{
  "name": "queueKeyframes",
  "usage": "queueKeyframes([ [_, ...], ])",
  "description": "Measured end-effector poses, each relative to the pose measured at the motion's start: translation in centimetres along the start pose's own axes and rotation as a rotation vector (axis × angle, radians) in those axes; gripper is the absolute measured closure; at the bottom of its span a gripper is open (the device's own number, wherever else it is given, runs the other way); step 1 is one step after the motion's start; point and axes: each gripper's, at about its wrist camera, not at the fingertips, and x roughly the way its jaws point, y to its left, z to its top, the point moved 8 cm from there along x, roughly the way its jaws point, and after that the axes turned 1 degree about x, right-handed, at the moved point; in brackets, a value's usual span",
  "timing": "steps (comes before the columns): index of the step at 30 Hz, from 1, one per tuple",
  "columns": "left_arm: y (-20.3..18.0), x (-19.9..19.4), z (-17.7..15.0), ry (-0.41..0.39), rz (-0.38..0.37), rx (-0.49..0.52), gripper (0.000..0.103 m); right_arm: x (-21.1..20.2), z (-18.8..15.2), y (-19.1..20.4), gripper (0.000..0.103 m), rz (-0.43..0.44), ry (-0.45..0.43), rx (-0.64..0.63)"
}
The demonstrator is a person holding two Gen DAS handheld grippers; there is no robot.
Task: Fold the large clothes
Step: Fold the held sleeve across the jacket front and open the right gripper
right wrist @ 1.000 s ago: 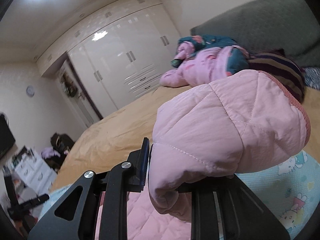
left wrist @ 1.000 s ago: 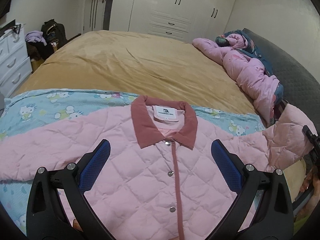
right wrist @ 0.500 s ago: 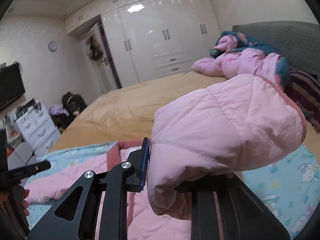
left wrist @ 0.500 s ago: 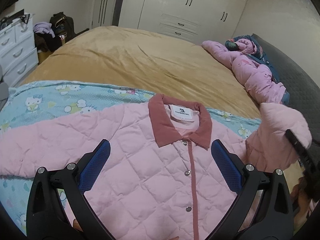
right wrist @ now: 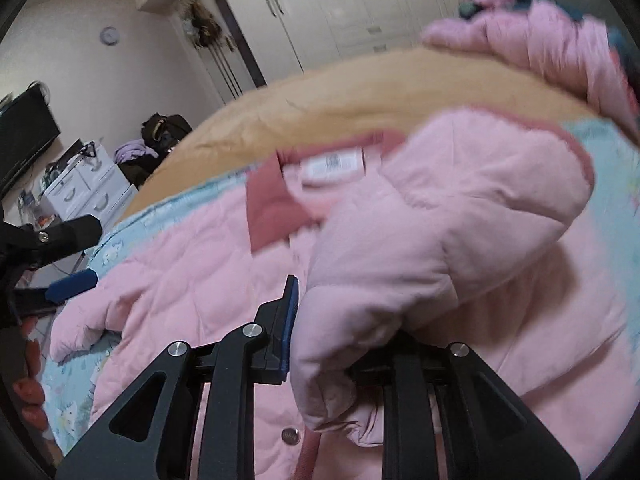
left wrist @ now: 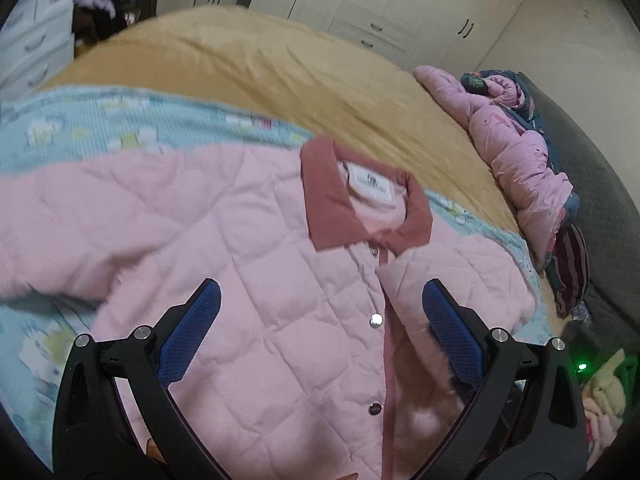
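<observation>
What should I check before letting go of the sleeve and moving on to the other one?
1. Folded sleeve of the pink quilted jacket lies across the chest below the dusty-rose collar: ok.
2. Right gripper clear of the sleeve: not ok; its jaws have just been opening, cloth between them.
3. Left gripper open and empty above the snap placket: ok.
4. Other sleeve spread flat on the blue cartoon-print sheet: ok.
5. Jacket hem straight: cannot tell, out of view.
</observation>
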Motion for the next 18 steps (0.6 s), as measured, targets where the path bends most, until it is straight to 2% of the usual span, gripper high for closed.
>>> queueKeyframes([
  [1, 0.1, 0.4, -0.3, 0.009, -0.001, -0.007, 0.008, 0.1, -0.4, -0.2, 0.067, 0.026, 0.009, 0.045],
  [2, 0.3, 0.7, -0.6, 0.016, -0.002, -0.013, 0.008, -0.1, -0.7, -0.7, 0.057, 0.052, 0.015, 0.089],
  [4, 0.5, 1.1, -1.0, 0.025, -0.014, -0.026, 0.008, -1.2, -0.9, -1.7, 0.05, 0.094, 0.013, 0.186],
  [6, 0.7, 1.3, -1.2, 0.026, -0.032, -0.044, 0.008, -2.7, -0.8, -3.2, 0.033, 0.107, -0.028, 0.295],
  [9, 0.9, 1.2, -1.4, 0.035, -0.071, -0.079, 0.008, -5.3, -0.1, -6.0, 0.031, 0.094, -0.15, 0.45],
  [10, 1.0, 1.1, -1.4, 0.039, -0.085, -0.089, 0.008, -5.6, 0.2, -6.2, 0.038, 0.087, -0.172, 0.455],
  [11, 1.1, 0.9, -1.4, 0.043, -0.095, -0.092, 0.008, -6.2, 0.8, -6.3, 0.064, 0.082, -0.201, 0.433],
  [12, 1.1, 0.8, -1.2, 0.043, -0.098, -0.094, 0.008, -6.5, 1.3, -5.8, 0.072, 0.085, -0.211, 0.4],
  [14, 1.5, -0.1, -0.6, 0.029, -0.115, -0.105, 0.008, -6.8, 2.0, -4.0, 0.076, 0.096, -0.229, 0.313],
  [18, 3.0, -2.4, 1.2, -0.015, -0.204, -0.183, 0.008, -7.6, 1.9, 1.8, 0.076, 0.119, -0.237, 0.024],
])
